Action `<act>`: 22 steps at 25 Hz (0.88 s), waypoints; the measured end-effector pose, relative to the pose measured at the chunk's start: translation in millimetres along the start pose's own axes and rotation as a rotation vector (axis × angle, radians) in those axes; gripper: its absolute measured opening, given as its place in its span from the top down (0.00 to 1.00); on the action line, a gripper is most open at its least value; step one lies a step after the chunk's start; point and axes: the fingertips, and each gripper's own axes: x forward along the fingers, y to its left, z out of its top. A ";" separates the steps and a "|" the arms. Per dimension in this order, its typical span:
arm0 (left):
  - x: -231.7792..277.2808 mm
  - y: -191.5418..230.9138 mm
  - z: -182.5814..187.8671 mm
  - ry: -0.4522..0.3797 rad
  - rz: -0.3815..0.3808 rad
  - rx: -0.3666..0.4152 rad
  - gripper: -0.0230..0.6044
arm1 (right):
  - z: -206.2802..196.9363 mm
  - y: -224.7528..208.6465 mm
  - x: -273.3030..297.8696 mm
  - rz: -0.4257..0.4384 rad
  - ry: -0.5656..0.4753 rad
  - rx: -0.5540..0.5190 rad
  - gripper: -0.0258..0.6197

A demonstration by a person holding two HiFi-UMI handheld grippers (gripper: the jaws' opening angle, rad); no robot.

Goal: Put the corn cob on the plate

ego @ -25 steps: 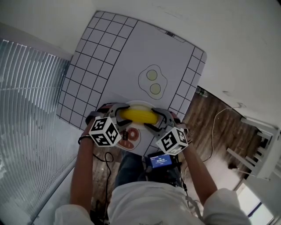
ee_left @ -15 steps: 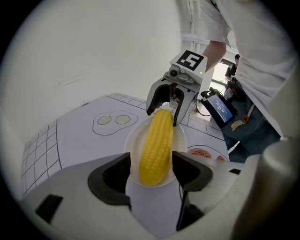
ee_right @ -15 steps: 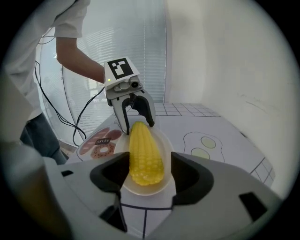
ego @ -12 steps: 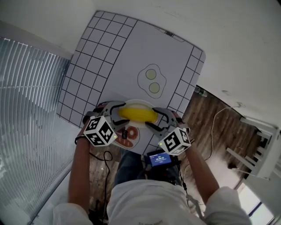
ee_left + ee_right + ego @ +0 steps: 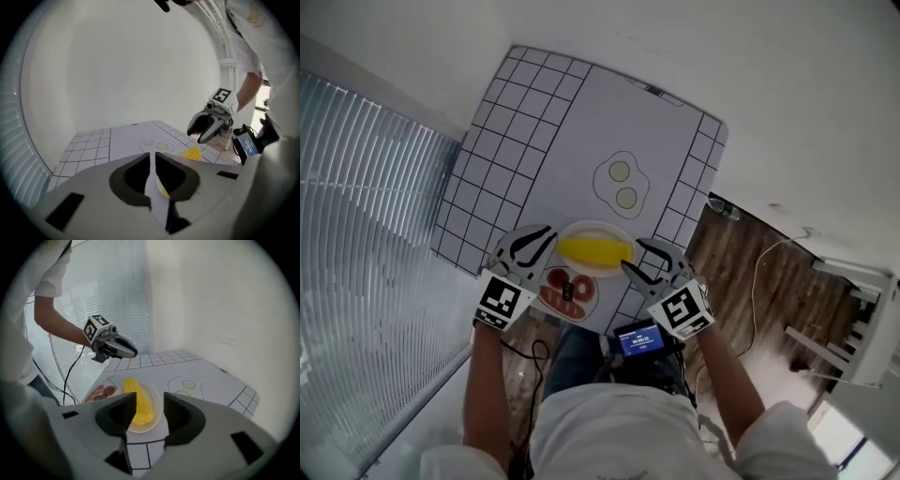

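The yellow corn cob (image 5: 593,249) lies across the white plate (image 5: 598,228) near the table's front edge; in the right gripper view the corn cob (image 5: 138,401) rests in the plate (image 5: 158,408). My left gripper (image 5: 540,240) hovers left of the plate, clear of the cob. Its jaws are closing to a narrow slit with nothing between them, as the left gripper (image 5: 153,161) shows in its own view. My right gripper (image 5: 634,259) hangs right of the plate. Its jaws are closing but still stand apart and empty, seen as the right gripper (image 5: 149,406) above the cob.
The plate sits on a white mat with a black grid, a fried-egg drawing (image 5: 622,184) and a meat picture (image 5: 570,291). Window blinds (image 5: 366,234) run along the left. A small screen device (image 5: 640,339) hangs at the person's waist above wooden floor (image 5: 750,272).
Both grippers have lifted and drawn back from the ends of the corn cob, which stays on the plate. The left gripper has rolled and its jaws have narrowed.
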 end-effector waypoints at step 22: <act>-142.7 2.5 147.4 -0.423 0.283 -0.054 0.95 | 151.5 10.6 -125.4 -0.546 -0.416 0.189 0.95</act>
